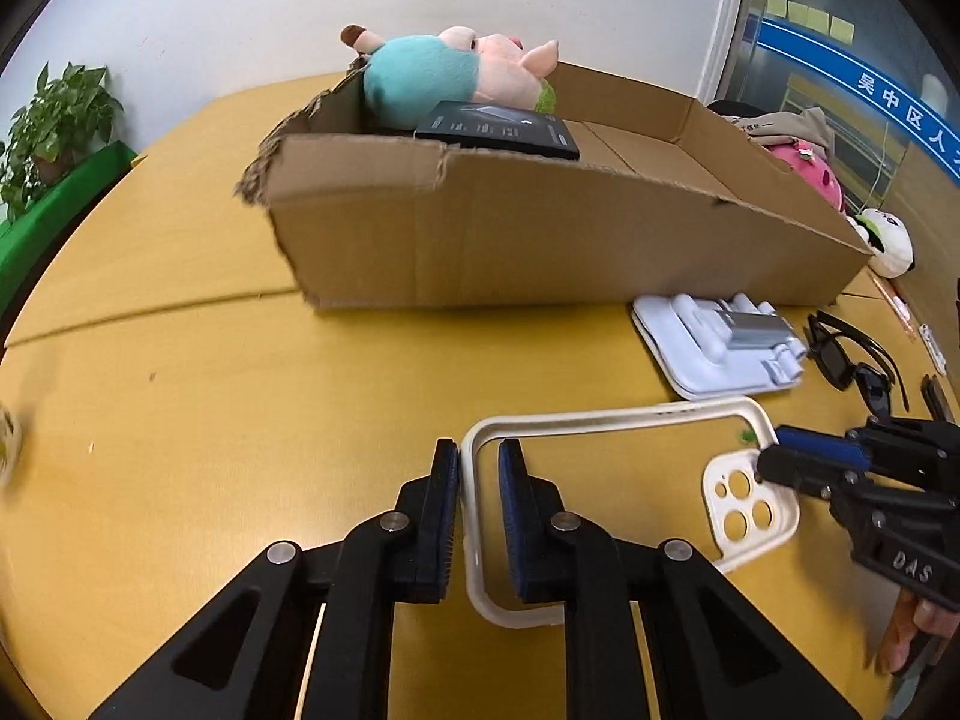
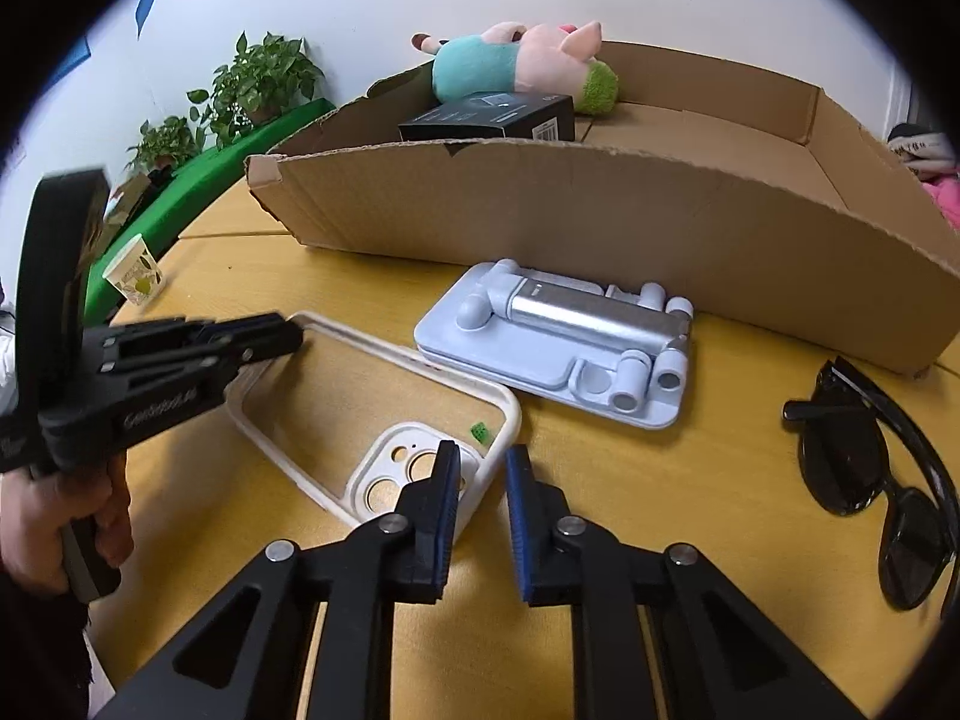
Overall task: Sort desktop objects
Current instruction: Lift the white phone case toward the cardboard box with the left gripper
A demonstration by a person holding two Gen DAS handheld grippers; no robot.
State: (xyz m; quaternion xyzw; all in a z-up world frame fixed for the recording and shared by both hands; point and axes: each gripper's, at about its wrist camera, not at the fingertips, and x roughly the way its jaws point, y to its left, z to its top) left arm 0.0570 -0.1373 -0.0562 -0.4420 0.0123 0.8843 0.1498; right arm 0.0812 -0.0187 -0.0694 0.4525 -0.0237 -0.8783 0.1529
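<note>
- Cream-white and bendy, the phone case (image 1: 606, 420) lies flat on the yellow wooden table (image 1: 210, 396), nearest of all the things.
- At one short end, the left gripper (image 1: 478, 513) has its 2 fingers on each side of the case rim, with a small gap showing, so it is not squeezing tight.
- At the other end, by the camera holes, the right gripper (image 2: 483, 501) has its 2 fingers spread a little, 1 over the case corner and 1 over bare table.
- Just past the case lies a light blue phone stand (image 2: 558, 342), folded flat, touching the case edge.
- Black sunglasses (image 2: 870, 468) lie to the right of the stand.
- Behind them stands a big cardboard box (image 2: 600, 216) with low walls.
- Inside the box, at its left end, a black box (image 2: 489, 117) sits in front of a pink pig toy (image 2: 516, 60) in a teal dress.
- Farthest away, green plants (image 2: 264, 81) stand by the white wall.
</note>
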